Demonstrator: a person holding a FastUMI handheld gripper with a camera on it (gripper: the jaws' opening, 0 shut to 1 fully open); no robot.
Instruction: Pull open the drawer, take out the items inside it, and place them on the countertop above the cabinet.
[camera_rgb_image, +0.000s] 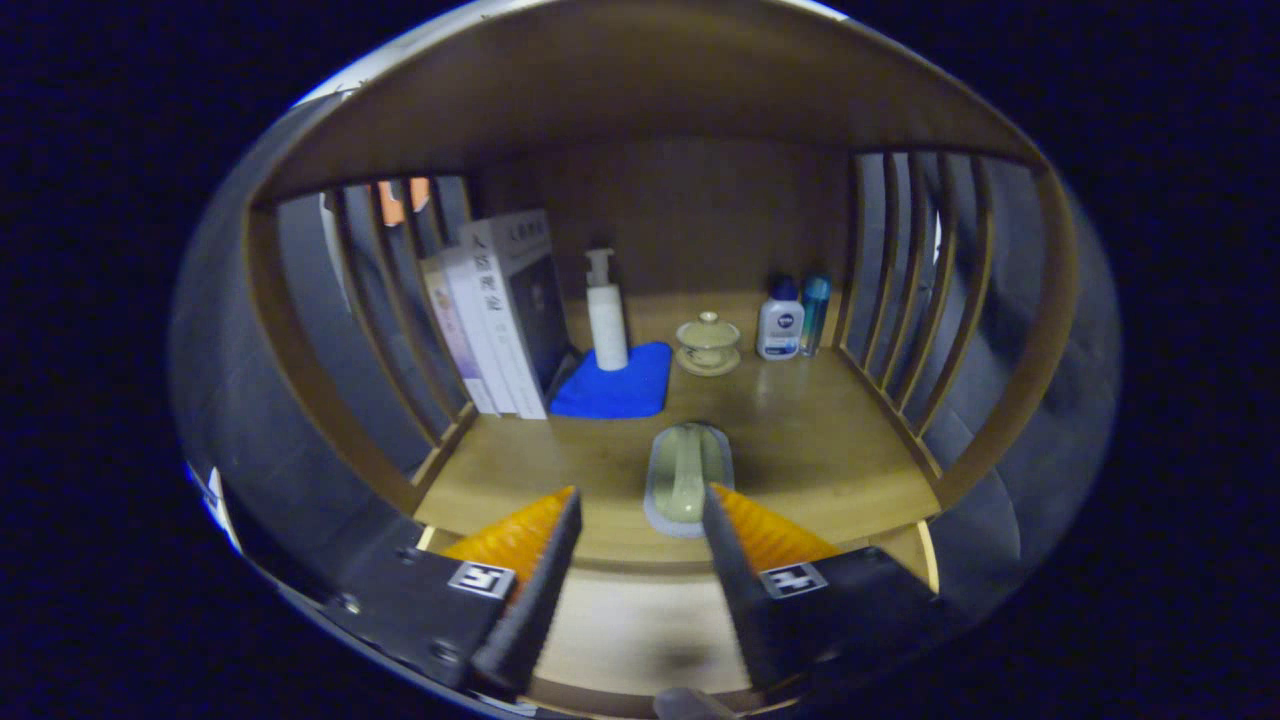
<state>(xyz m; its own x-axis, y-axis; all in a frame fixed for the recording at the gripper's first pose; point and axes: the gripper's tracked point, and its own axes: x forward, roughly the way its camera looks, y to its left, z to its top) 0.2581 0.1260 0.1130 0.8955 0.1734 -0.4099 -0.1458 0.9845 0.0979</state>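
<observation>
- Your gripper (640, 510) hangs with fingers spread, gripping nothing.
- A pale green oblong ceramic dish (688, 478) already rests on the wooden countertop (820, 440), just ahead of the fingers.
- Whatever the drawer holds lies out of sight; I cannot tell what remains.

Well beyond the jaws, the white book (497, 318) standing left of the blue cloth (612, 385) bears large Chinese characters on its spine, too small to read surely. Each gripper (640, 515) finger carries 1 square black-and-white marker tag (481, 579).
</observation>
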